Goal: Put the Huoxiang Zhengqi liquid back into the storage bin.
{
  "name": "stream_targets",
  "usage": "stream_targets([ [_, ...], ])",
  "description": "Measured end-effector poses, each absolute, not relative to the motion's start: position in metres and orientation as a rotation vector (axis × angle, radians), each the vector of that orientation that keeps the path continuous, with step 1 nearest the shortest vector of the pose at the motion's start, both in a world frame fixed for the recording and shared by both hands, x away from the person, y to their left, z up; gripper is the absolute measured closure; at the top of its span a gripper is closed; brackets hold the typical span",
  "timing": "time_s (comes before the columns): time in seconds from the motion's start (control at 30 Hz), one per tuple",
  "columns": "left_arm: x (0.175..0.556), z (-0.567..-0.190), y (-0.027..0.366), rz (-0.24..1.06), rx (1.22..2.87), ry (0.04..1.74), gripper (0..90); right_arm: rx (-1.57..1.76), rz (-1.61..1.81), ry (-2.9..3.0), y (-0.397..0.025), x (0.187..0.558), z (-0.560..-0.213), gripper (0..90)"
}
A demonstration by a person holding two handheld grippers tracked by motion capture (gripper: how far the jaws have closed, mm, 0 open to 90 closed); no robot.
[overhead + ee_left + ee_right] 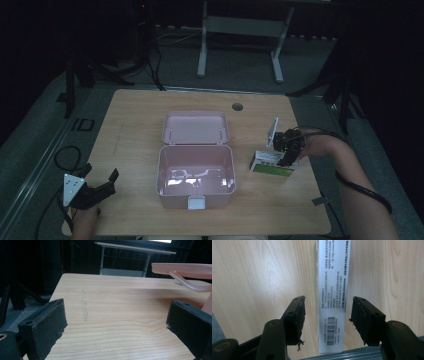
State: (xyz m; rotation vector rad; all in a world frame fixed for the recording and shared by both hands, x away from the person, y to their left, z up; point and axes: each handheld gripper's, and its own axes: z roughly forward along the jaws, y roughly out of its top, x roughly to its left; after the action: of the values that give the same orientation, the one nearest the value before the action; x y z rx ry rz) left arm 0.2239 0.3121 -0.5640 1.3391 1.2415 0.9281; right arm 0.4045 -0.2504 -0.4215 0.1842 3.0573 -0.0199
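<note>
Left of the pink box point(196, 172), the left tool point(102, 186) rests on the bench point(135, 120), jaws spread, holding nothing. Right of the pink box, the right tool point(327, 315) straddles the one white-and-green carton point(272, 164), jaws apart, not yet clamped. Closing off-centre could tip or slide it. Two tools, one box, one carton.

At the table's near left corner the left gripper point(102, 181) rests with jaws spread wide, while the right forearm point(361, 190) reaches in from the right, its right gripper point(286, 155) angled downward, jaws parted.
</note>
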Motion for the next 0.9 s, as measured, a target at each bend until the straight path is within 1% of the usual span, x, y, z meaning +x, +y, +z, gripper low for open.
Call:
stream_targets([
  [0.33, 0.224, -0.564, 0.312, 0.929, 1.342, 1.241, 3.0, 0.176, -0.056, 3.106, -0.246, 0.413, -0.438, 45.6],
  [0.47, 0.224, -0.564, 0.312, 0.931, 1.342, 1.242, 3.0, 0.175, -0.061, 3.107, -0.246, 0.416, -0.444, 49.9],
  [0.6, 0.224, -0.564, 0.312, 0.930, 1.342, 1.242, 3.0, 0.163, -0.087, 3.111, -0.248, 0.418, -0.450, 51.6],
  [0.9, 0.224, -0.564, 0.311, 0.932, 1.343, 1.244, 2.9, 0.158, -0.122, 3.123, -0.245, 0.420, -0.464, 60.3],
])
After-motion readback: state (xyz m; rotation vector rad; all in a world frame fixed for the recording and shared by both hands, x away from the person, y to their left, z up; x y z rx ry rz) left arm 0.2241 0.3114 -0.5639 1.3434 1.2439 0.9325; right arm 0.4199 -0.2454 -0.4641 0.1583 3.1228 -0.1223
